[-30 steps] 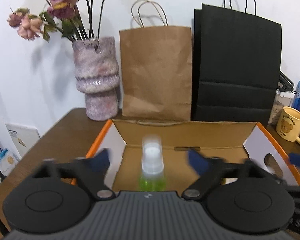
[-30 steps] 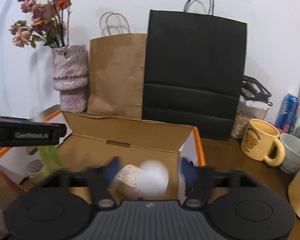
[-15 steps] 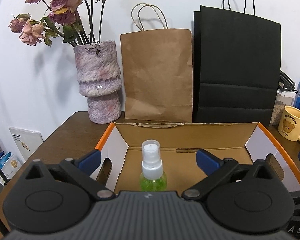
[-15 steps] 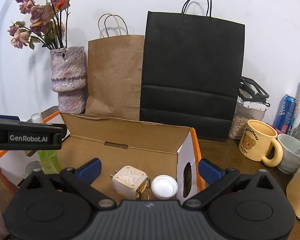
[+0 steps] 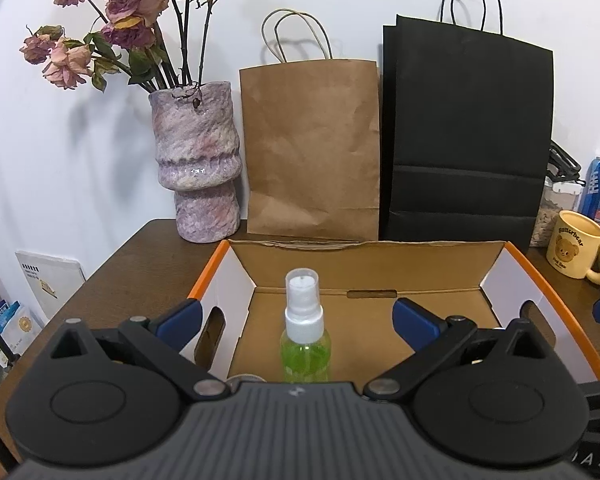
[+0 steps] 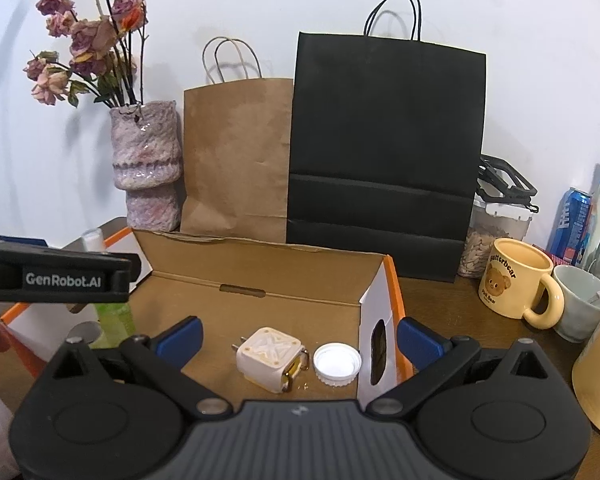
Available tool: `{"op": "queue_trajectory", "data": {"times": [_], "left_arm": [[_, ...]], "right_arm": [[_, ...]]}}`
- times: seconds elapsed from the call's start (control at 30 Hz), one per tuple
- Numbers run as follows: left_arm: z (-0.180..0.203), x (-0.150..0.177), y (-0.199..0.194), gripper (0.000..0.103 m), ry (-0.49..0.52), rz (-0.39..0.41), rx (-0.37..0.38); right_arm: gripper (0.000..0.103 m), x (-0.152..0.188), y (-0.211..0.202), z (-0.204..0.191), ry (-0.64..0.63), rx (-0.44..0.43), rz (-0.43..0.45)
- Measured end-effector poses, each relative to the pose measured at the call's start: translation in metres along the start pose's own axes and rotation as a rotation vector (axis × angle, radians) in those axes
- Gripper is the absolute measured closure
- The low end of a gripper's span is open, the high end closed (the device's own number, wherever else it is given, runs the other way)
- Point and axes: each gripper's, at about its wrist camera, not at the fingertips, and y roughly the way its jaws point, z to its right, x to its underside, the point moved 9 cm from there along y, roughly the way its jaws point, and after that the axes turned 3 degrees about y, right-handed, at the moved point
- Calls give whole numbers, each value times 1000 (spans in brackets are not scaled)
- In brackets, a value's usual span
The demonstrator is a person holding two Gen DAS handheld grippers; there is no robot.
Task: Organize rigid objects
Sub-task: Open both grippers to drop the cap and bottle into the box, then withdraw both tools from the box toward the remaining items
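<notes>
An open cardboard box (image 5: 364,256) with orange edges and white side walls sits on the brown table. A green spray bottle (image 5: 305,332) with a clear cap stands upright on its floor, between the wide blue fingers of my left gripper (image 5: 298,320), which stands open and does not touch it. In the right wrist view the box (image 6: 260,264) holds a cream plug adapter (image 6: 270,354) and a white round lid (image 6: 337,364) near its right wall. My right gripper (image 6: 298,338) is open above them, empty. The bottle (image 6: 114,318) is partly hidden behind the left gripper's body.
Behind the box stand a mottled vase (image 5: 198,164) with dried roses, a brown paper bag (image 5: 312,148) and a black paper bag (image 5: 466,136). To the right are a yellow bear mug (image 6: 516,290), a grey cup (image 6: 582,304), a jar (image 6: 496,228) and a blue can (image 6: 574,226).
Both grippers' fingers spread wider and the blur cleared. The spray bottle now stands free in the box, and the white lid lies still beside the adapter.
</notes>
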Motion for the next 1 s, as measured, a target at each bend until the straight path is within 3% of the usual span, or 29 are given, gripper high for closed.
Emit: {"op": "queue_trajectory", "data": {"times": [1.0], "left_arm": [[-13, 33, -72, 0, -20, -4, 4]], "right_arm": [[0, 21, -78, -9, -14, 0, 51]]}}
